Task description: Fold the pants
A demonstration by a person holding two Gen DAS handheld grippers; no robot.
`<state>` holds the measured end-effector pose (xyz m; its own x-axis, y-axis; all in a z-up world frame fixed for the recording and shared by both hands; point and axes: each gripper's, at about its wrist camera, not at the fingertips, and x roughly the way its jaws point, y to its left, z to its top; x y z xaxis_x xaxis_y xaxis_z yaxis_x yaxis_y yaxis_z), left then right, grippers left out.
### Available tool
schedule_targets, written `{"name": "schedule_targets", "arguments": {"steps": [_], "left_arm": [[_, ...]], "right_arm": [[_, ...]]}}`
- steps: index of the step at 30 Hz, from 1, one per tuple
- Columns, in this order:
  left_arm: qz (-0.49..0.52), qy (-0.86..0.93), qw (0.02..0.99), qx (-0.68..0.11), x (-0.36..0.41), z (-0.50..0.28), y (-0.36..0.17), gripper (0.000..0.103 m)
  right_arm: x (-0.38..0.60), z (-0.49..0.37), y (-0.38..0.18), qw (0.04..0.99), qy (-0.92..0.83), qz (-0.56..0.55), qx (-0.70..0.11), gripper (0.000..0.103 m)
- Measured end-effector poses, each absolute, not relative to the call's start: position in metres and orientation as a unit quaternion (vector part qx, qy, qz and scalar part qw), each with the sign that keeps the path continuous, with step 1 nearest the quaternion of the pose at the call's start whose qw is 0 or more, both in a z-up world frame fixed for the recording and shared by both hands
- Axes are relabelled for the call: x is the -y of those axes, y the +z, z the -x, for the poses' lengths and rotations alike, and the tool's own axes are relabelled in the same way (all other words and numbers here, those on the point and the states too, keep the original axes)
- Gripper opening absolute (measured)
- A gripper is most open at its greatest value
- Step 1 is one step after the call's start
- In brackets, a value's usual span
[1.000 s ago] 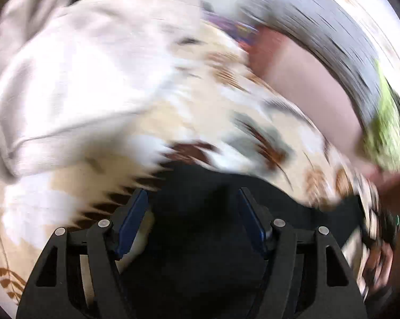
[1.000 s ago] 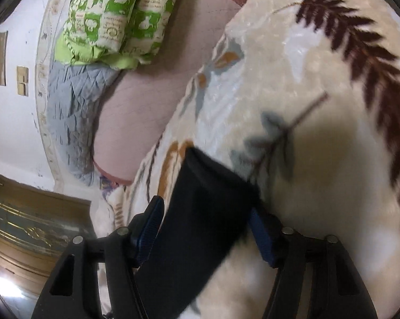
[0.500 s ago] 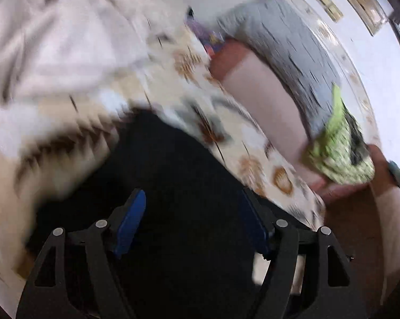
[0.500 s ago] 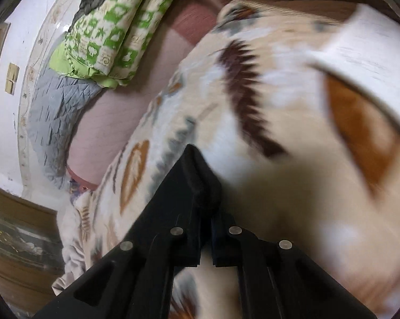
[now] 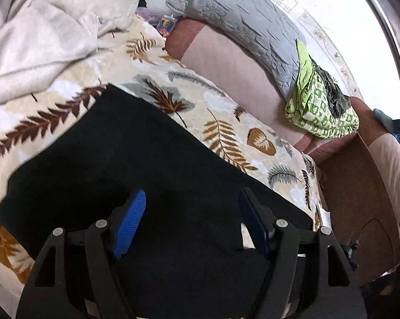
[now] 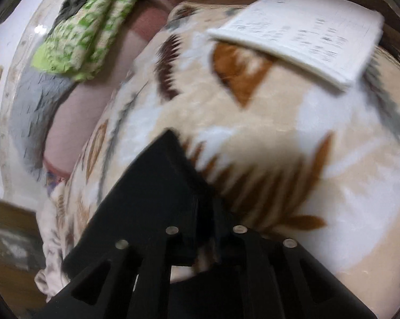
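The black pants [image 5: 136, 164] lie spread flat on the leaf-patterned blanket [image 5: 226, 122], below the white fleece [image 5: 40, 42] at the far left. Our left gripper [image 5: 192, 218] hovers over the near part of the cloth, fingers spread and pinching nothing; a second ago only a small corner was in its view, now a wide panel. To the right, past the green bundle [image 5: 317, 106], our right gripper [image 6: 197, 196] has closed its fingers within the last second and looks pressed on a dark fold, though blur hides the contact. We judge this corner is now taken, so one fold can start.
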<state>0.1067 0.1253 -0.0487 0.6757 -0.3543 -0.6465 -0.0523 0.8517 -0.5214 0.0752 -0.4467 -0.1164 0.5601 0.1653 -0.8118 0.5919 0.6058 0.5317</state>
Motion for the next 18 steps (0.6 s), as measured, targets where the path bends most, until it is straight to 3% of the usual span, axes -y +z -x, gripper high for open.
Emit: {"name": "schedule_targets", "arguments": {"steps": [4, 7, 8, 11, 12, 18], "left_arm": [[0.280, -0.050, 0.889, -0.360, -0.160, -0.087, -0.039, 0.074], [0.363, -0.028, 0.845, -0.392, -0.202, -0.066, -0.057, 0.076], [0.407, -0.034, 0.818, -0.406, -0.215, -0.057, -0.068, 0.076], [0.436, -0.058, 0.809, -0.390, -0.223, -0.039, -0.071, 0.076], [0.432, -0.067, 0.816, -0.377, -0.222, -0.035, -0.067, 0.076], [0.366, -0.092, 0.848, -0.372, -0.200, -0.034, -0.049, 0.077]], "right_arm": [[0.423, -0.027, -0.066, 0.817, -0.175, -0.367, -0.409, 0.045], [0.386, 0.021, -0.039, 0.844, -0.108, -0.367, -0.375, 0.057], [0.375, 0.036, -0.035, 0.849, -0.090, -0.372, -0.364, 0.066], [0.346, 0.070, -0.017, 0.877, -0.075, -0.351, -0.319, 0.066], [0.340, 0.071, -0.012, 0.883, -0.077, -0.342, -0.313, 0.071], [0.327, 0.060, -0.010, 0.884, -0.062, -0.311, -0.344, 0.072]]}}
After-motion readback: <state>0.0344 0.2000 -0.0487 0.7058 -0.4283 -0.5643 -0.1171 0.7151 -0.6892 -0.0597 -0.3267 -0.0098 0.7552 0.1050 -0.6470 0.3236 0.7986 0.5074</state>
